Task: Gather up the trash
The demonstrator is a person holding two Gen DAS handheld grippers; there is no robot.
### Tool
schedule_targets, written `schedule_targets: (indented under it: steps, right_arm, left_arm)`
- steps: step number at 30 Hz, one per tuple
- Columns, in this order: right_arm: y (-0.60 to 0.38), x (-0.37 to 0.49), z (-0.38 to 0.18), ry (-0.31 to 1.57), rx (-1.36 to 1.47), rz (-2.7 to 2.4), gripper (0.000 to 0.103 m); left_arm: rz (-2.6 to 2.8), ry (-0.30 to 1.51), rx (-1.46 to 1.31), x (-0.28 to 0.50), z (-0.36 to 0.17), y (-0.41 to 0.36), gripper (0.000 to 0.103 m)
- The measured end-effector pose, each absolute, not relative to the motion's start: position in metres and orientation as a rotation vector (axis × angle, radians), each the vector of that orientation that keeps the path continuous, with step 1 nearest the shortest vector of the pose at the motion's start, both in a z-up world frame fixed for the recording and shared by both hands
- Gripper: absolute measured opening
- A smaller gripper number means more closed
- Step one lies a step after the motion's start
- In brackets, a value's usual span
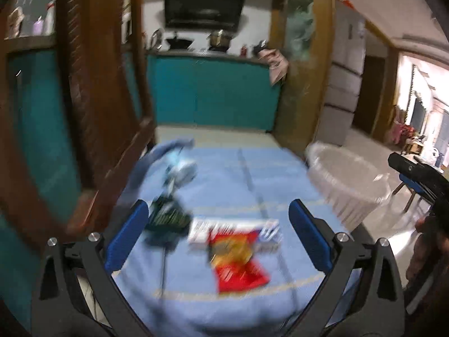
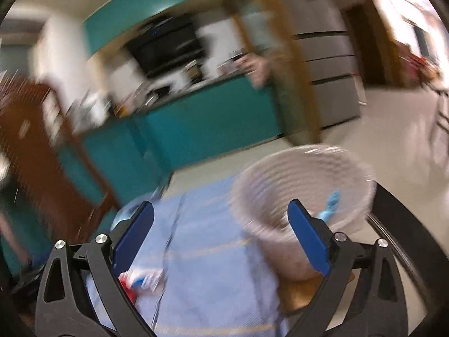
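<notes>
In the left wrist view, a crumpled pale-blue wrapper (image 1: 179,165) lies toward the far left edge of the blue tablecloth (image 1: 238,174), with a dark green packet (image 1: 168,216) nearer, close to the left finger of the left gripper (image 1: 219,236). That gripper's jaws stand wide apart and empty, the cloth showing between them. Right of the green packet, near the cloth's middle, a white carton (image 1: 235,233) lies flat with a red snack bag (image 1: 238,264) overlapping its front edge; both carry print, but blur makes the writing unreadable. Off the cloth's right edge stands a white mesh basket (image 1: 348,179), whose inside this view does not show. The right wrist view looks into that basket (image 2: 303,185) and shows what may be a light-blue scrap (image 2: 331,205) inside. The right gripper (image 2: 221,238) also spreads wide, holding nothing, with the red bag (image 2: 126,283) at its left finger. Only the left wrist view shows the green packet.
</notes>
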State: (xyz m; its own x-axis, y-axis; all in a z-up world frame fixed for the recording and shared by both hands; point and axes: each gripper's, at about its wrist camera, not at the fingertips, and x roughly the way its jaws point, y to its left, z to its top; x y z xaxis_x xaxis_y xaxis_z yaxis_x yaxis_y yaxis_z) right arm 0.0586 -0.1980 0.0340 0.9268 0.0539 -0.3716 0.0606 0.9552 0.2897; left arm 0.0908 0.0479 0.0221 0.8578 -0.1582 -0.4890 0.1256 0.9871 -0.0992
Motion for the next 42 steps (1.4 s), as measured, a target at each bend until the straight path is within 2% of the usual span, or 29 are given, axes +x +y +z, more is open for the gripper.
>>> schedule_targets:
  steps: [7,11,20,27,31,33,34,36,37,42]
  right_arm:
    - [-0.128,0.041,0.023,0.441,0.101,0.144,0.094]
    - [-0.136,0.047,0.019,0.470,0.140,0.134,0.094]
    - [-0.110,0.059,0.007,0.535,0.101,0.202,0.094]
    - [-0.054,0.099,-0.022,0.679,0.046,0.319,0.093]
    - [-0.036,0.123,-0.043,0.781,0.051,0.345,0.076]
    - [-0.035,0.135,-0.056,0.842,0.083,0.347,0.063]
    - [-0.035,0.140,-0.062,0.870,0.099,0.353,0.054]
    - [-0.036,0.145,-0.069,0.909,0.124,0.369,0.028]
    - [-0.037,0.144,-0.067,0.906,0.124,0.372,0.021]
    - [-0.056,0.123,-0.037,0.825,0.188,0.403,0.020]
  left_arm:
    - [-0.124,0.596,-0.061,0.079,0.008,0.060,0.100]
    - [-0.133,0.609,-0.060,0.081,0.005,0.055,0.100]
    - [-0.108,0.500,-0.098,0.065,0.022,0.065,0.099]
    - [-0.095,0.471,-0.115,0.062,0.030,0.073,0.095]
    - [-0.092,0.488,-0.105,0.064,0.027,0.074,0.094]
    - [-0.091,0.500,-0.102,0.066,0.026,0.074,0.094]
    - [-0.093,0.509,-0.100,0.068,0.024,0.074,0.094]
    - [-0.089,0.523,-0.099,0.071,0.022,0.074,0.094]
    - [-0.086,0.527,-0.103,0.075,0.022,0.074,0.094]
    - [-0.066,0.590,-0.093,0.100,0.013,0.072,0.094]
